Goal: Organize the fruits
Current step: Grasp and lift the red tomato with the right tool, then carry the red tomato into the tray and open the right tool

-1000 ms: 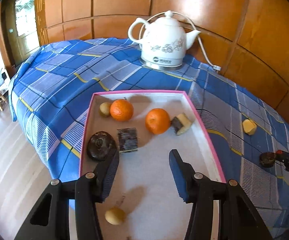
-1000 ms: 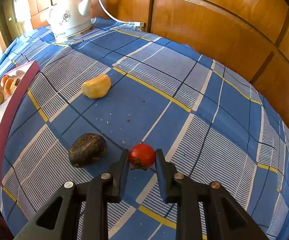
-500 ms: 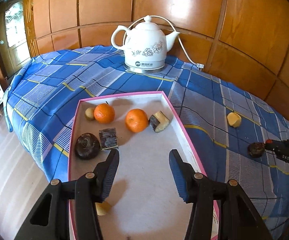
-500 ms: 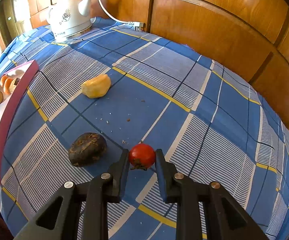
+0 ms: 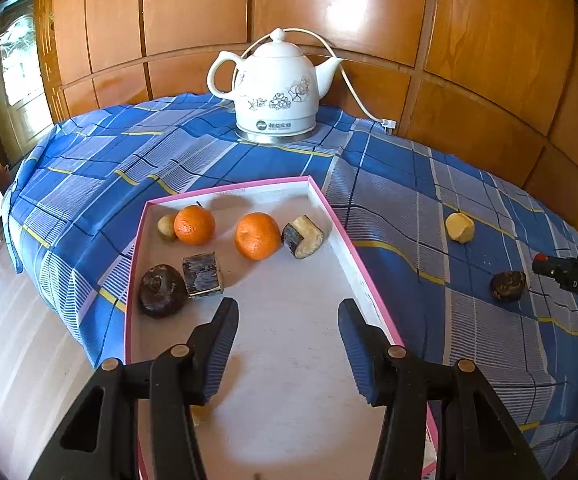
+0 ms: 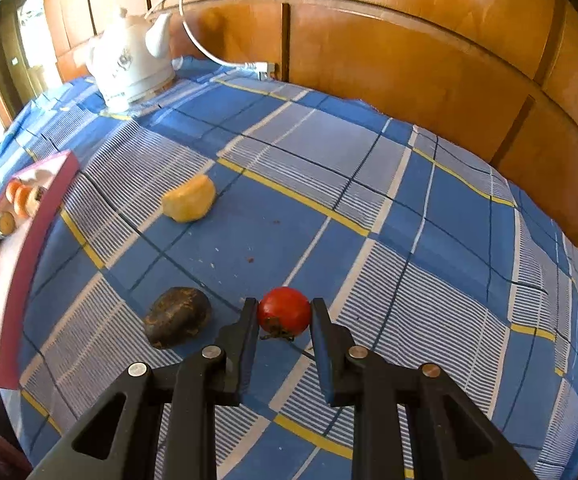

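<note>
While right fingers pinch tomato, left view hides it.

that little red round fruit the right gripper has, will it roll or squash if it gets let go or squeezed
The small round red fruit looks smooth and near-spherical, so it would probably roll on the blue checked cloth. The right gripper pinches it at two narrow spots; its glossy skin may slip or bruise.

Both views are bright with daylight from a window at 9 o'clock. Glare blooms on the wood panelling around 12 to 1 o'clock. Fruits in the tray cast soft shadows. Fisheye bending curves the edges, corners vignette black, and the right view's 9 o'clock side smears.
</note>
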The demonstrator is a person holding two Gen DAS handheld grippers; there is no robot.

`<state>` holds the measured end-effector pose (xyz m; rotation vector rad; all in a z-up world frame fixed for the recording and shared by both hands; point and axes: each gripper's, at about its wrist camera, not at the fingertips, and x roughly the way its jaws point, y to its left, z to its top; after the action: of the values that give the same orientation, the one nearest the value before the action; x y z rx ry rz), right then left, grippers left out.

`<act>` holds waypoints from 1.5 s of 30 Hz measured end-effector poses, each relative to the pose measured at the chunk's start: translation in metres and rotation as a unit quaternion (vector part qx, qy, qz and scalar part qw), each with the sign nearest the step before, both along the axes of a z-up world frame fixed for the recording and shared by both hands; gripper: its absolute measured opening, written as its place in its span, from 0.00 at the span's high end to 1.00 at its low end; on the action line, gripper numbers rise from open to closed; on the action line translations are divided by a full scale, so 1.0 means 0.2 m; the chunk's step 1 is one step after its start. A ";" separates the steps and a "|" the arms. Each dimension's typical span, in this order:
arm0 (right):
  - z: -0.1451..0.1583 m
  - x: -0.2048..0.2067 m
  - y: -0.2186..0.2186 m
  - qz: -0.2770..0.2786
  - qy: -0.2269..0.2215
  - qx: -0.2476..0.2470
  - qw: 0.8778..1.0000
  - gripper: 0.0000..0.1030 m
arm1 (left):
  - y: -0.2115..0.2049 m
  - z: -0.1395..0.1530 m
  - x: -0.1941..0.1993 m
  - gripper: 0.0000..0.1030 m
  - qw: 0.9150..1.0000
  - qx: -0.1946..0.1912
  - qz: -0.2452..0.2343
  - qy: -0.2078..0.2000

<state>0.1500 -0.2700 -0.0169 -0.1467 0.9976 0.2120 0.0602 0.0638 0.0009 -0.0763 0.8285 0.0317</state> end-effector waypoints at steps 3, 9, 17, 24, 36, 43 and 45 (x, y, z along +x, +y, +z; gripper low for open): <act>0.01 -0.01 0.02 0.009 -0.002 0.006 1.000 0.75 | -0.01 0.00 0.00 0.49 1.000 0.001 -0.001 0.001; 0.01 -0.02 0.04 0.017 0.000 0.017 1.000 0.75 | -0.01 -0.01 0.00 0.49 1.000 -0.002 -0.004 0.003; 0.00 -0.03 0.05 0.025 0.006 0.027 0.999 0.75 | 0.01 0.00 -0.01 0.49 1.000 -0.001 0.000 -0.002; 0.00 -0.04 0.07 0.038 0.015 0.049 0.998 0.75 | 0.03 0.00 -0.01 0.49 1.000 -0.004 0.001 -0.003; 0.10 -0.14 0.38 0.115 0.009 0.064 0.991 0.75 | 0.09 0.00 -0.02 0.49 1.000 -0.017 0.009 -0.007; 0.15 -0.21 0.71 0.178 0.012 0.096 0.979 0.75 | 0.18 0.01 -0.05 0.49 0.999 -0.023 0.030 -0.018; 0.15 -0.22 0.80 0.191 0.016 0.103 0.976 0.75 | 0.23 0.03 -0.06 0.49 0.999 -0.025 0.042 -0.024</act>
<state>0.1052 -0.1102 0.0130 -0.1451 0.9663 0.6682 0.0481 0.1093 0.0068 -0.1589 0.7774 0.0870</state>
